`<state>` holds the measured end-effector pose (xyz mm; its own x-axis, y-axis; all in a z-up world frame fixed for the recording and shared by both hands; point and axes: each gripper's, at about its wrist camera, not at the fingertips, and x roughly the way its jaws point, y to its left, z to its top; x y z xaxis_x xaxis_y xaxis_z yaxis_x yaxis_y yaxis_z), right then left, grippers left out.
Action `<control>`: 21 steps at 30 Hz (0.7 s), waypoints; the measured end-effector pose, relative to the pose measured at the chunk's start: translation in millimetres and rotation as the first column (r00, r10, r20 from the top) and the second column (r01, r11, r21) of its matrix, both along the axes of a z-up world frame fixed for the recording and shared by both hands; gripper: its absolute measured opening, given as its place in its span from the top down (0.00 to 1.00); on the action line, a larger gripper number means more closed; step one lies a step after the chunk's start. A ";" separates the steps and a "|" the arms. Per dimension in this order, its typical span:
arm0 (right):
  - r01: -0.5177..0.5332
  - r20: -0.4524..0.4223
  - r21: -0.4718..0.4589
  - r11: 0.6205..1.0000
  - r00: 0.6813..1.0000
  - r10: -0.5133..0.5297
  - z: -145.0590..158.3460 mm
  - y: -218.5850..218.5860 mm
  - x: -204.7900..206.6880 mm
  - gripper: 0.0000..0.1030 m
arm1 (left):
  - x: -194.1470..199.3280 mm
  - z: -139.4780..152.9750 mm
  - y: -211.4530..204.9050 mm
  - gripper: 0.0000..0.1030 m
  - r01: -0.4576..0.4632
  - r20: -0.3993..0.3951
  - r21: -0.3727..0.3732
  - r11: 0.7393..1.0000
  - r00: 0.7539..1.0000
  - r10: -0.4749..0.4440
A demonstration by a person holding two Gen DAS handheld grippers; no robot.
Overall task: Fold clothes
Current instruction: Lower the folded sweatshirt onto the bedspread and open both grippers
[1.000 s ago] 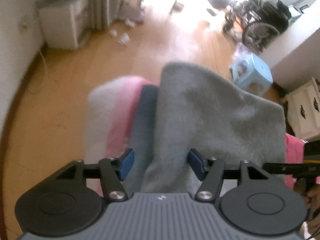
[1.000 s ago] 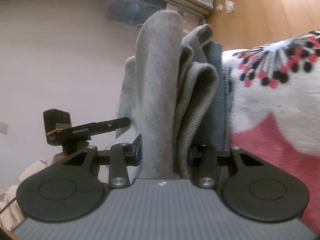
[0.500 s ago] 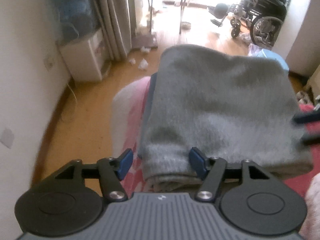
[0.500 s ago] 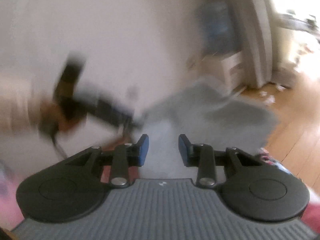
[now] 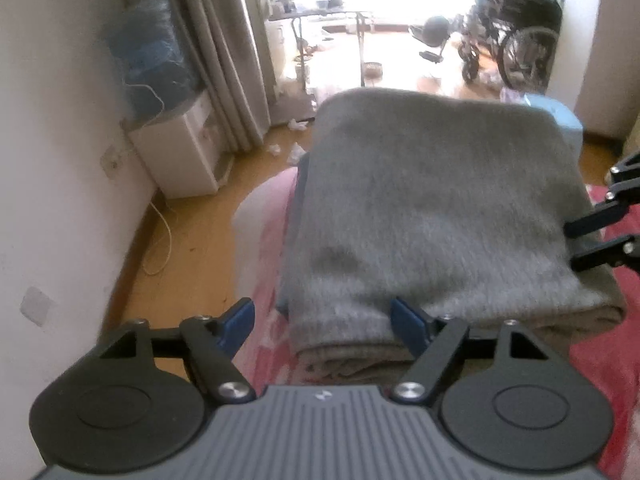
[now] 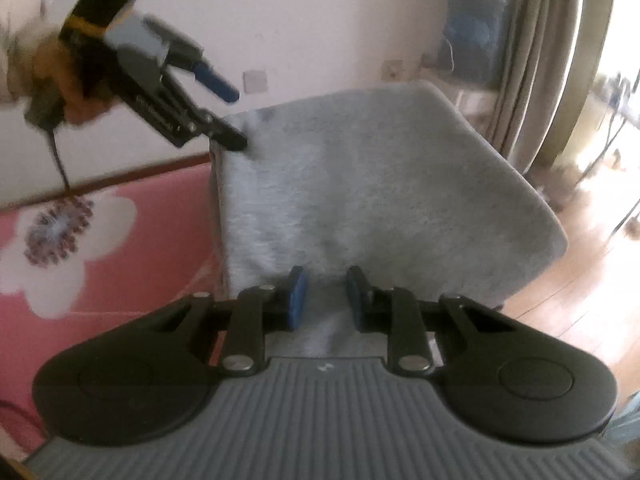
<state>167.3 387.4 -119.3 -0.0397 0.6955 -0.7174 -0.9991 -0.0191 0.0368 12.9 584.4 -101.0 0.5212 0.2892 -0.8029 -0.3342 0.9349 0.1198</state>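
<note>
Two tongs around one folded grey garment [image 5: 436, 216], lying flat on pink floral bedding [image 6: 108, 216]. Left tongs [image 5: 326, 322] spread wide at near left corner, right pad against the fold, left pad clear of cloth, clamping nothing. Right tongs [image 6: 322, 298] parted narrowly over the garment's edge; pinching or loose, cannot tell. Dark blue layer peeking out beneath the grey. Wheelchair [image 5: 516, 24] far off on wooden floor [image 5: 180, 256].

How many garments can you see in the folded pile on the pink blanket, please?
2. A grey garment lies folded on top; a dark blue garment peeks out beneath its left edge. More may be hidden.
</note>
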 end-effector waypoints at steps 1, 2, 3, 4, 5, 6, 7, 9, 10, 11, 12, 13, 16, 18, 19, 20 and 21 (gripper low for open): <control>0.008 -0.012 0.000 1.000 1.000 -0.008 6.7 -2.2 5.6 0.80 | 0.5 -0.4 0.7 0.26 -0.004 0.001 -0.001 1.000 1.000 0.004; 0.008 -0.012 0.019 1.000 1.000 -0.008 16.8 -5.7 10.0 0.80 | 1.0 -0.8 1.5 0.25 -0.007 0.003 -0.002 1.000 1.000 0.007; 0.015 -0.029 0.057 0.998 0.999 -0.013 27.9 -10.2 17.0 0.80 | 1.4 -1.4 2.3 0.24 -0.011 0.004 -0.004 1.000 1.000 0.011; 0.038 -0.070 0.099 0.994 0.997 -0.031 37.6 -12.0 26.7 0.80 | 1.0 -3.2 4.2 0.24 -0.012 0.004 -0.013 1.000 1.000 0.012; 0.074 -0.127 0.140 0.987 0.990 -0.056 45.1 -10.4 39.7 0.80 | 0.6 -4.7 5.5 0.24 -0.015 0.003 -0.017 1.000 1.000 0.015; 0.106 -0.163 0.157 0.982 0.983 -0.081 45.0 -5.7 51.2 0.80 | 0.2 -6.1 6.7 0.24 -0.019 0.003 -0.021 1.000 1.000 0.019; 0.139 -0.197 0.170 0.976 0.975 -0.104 44.4 -0.7 62.5 0.80 | -0.7 -7.1 7.6 0.23 -0.025 0.003 -0.026 0.999 1.000 0.025; 0.246 -0.289 0.115 0.962 0.935 -0.204 23.3 15.9 89.7 0.83 | -2.5 -9.6 10.4 0.23 -0.036 0.001 -0.043 0.998 0.999 0.037; 0.313 -0.333 0.079 0.946 0.903 -0.271 11.6 19.7 102.6 0.94 | -3.5 -9.8 11.2 0.23 -0.038 0.004 -0.053 0.998 0.999 0.039; 0.377 -0.373 0.041 0.925 0.865 -0.336 0.2 22.9 115.1 1.00 | -4.3 -9.5 12.4 0.23 -0.040 0.008 -0.065 0.997 0.999 0.040; 0.452 -0.466 0.040 0.891 0.797 -0.383 -6.6 16.4 127.4 1.00 | -4.0 -9.3 14.1 0.23 -0.040 0.005 -0.064 0.997 0.999 0.041; 0.525 -0.559 0.035 0.851 0.716 -0.418 -13.0 9.0 139.7 1.00 | -4.6 -8.0 13.2 0.23 -0.037 -0.003 -0.058 0.998 0.999 0.036; 0.675 -0.551 0.056 0.736 0.636 -0.541 -5.3 -15.3 145.1 0.97 | -7.7 0.2 14.3 0.24 -0.038 -0.010 -0.046 0.998 0.999 0.038; 0.721 -0.604 0.046 0.691 0.571 -0.556 -2.8 -37.7 150.2 0.97 | -9.0 12.7 15.8 0.27 -0.057 0.026 -0.042 0.997 0.998 0.058; 0.733 -0.656 0.036 0.679 0.530 -0.537 -2.4 -50.7 153.6 0.97 | -9.1 18.5 16.5 0.29 -0.066 0.043 -0.042 0.997 0.997 0.068; 0.745 -0.705 0.025 0.667 0.486 -0.517 -2.0 -63.7 156.9 0.97 | -3.1 19.3 17.5 0.28 -0.073 0.057 -0.069 0.995 0.995 0.077; 0.755 -0.750 0.013 0.655 0.441 -0.493 -1.5 -76.6 160.3 0.97 | 3.0 20.2 18.4 0.28 -0.080 0.070 -0.096 0.992 0.994 0.087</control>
